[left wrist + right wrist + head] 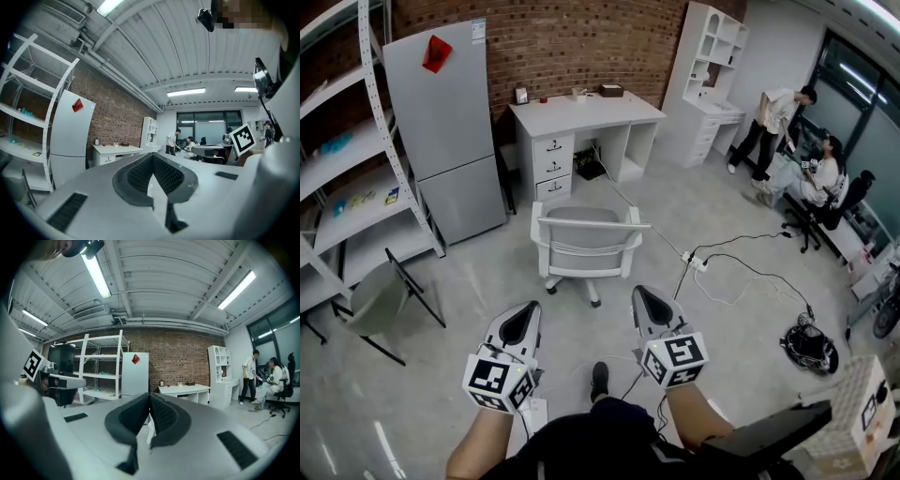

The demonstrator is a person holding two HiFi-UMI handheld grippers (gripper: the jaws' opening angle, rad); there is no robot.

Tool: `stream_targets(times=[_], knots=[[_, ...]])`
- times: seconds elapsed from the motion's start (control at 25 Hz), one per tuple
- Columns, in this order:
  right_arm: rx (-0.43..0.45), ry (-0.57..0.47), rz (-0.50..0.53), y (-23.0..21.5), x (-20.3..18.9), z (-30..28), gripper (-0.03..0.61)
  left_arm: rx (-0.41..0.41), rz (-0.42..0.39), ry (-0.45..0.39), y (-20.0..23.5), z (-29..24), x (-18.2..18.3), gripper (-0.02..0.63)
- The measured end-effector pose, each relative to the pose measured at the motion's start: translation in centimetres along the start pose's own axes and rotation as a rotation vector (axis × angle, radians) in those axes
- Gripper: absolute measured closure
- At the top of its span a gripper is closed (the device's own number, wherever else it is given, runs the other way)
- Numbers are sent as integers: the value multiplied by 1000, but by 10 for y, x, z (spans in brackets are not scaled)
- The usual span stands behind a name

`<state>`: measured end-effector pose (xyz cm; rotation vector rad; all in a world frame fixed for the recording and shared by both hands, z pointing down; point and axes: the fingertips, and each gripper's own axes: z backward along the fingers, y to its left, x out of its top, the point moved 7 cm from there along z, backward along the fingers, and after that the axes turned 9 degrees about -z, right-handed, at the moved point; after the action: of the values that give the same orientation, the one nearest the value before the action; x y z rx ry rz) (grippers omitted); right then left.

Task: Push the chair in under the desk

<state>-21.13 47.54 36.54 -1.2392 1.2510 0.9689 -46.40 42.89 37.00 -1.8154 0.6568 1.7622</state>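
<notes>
Head view first: the grey swivel chair with white arms and a wheeled base (586, 239) sits out on the open floor, ahead of both tongs, with its backrest facing them. The white wooden bench with a drawer stack (581, 114) is well beyond it against the brick wall, so the push hasn't started. The left tongs (525, 317) and right tongs (649, 302) hang side by side just short of the chair, touching nothing.

If it were me, I'd put one pair of tongs on each side of the backrest's top edge and push evenly, since it probably spins if you lean on one side. I'd aim for the open gap beside the drawers, not at the drawers. Also watch the black cable (741, 267) and the white power strip (696, 262) on the floor off to the right tongs' side. A wheel could snag on them if the chair drifts that way.

Left gripper view: the dark ribbed pads meet at the tip, so these tongs are closed with nothing clamped. The bench (115, 150) shows far ahead, to the left of the tip.

Right gripper view: same deal, the pads are pressed together and empty. The bench (185, 390) is far ahead and a bit right of the tip. A pale sliver shows in the slot below the tip, but I can't tell what it is.
</notes>
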Motion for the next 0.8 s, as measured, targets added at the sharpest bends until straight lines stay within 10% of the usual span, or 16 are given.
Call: stream_targets(times=[0.8], knots=[[41, -21, 2, -110, 24, -118, 574, -59, 64, -15, 34, -158, 10, 611]])
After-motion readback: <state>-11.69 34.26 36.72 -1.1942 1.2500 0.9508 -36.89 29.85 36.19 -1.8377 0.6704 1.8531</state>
